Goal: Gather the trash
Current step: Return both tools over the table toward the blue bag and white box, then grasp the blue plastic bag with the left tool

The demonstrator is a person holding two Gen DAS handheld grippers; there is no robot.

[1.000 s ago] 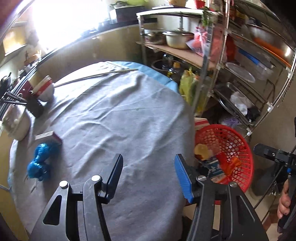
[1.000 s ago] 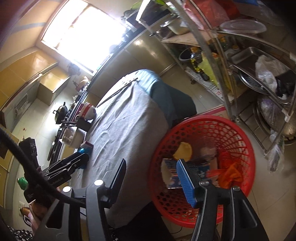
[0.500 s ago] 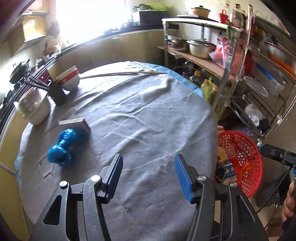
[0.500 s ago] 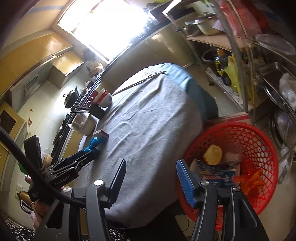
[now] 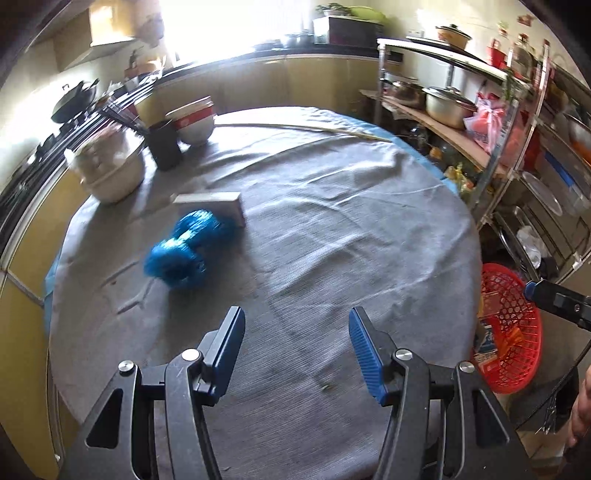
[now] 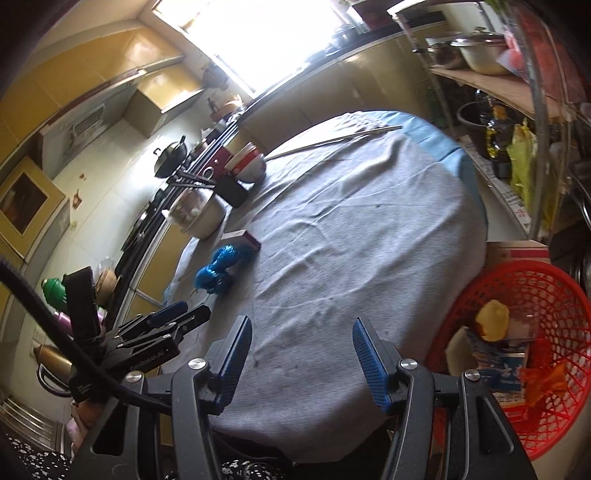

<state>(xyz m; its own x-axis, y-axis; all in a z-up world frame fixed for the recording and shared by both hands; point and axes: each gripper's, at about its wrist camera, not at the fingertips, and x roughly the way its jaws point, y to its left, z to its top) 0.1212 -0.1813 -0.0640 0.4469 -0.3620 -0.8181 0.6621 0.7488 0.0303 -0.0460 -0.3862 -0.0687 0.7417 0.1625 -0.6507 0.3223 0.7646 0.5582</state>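
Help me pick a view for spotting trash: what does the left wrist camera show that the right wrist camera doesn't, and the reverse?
Only the left wrist view: the left gripper close up with open, empty jaws, and a lidded pot on top of the rack.

Only the right wrist view: the contents of the red basket, including a yellow scrap and a carton; also the right gripper, open and empty.

Both: the grey-clothed table, the blue crumpled wrapper, the small box behind it, the bowls.

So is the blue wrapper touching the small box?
Touching. In the left wrist view the blue wrapper butts against the box with no cloth between; the right wrist view agrees.
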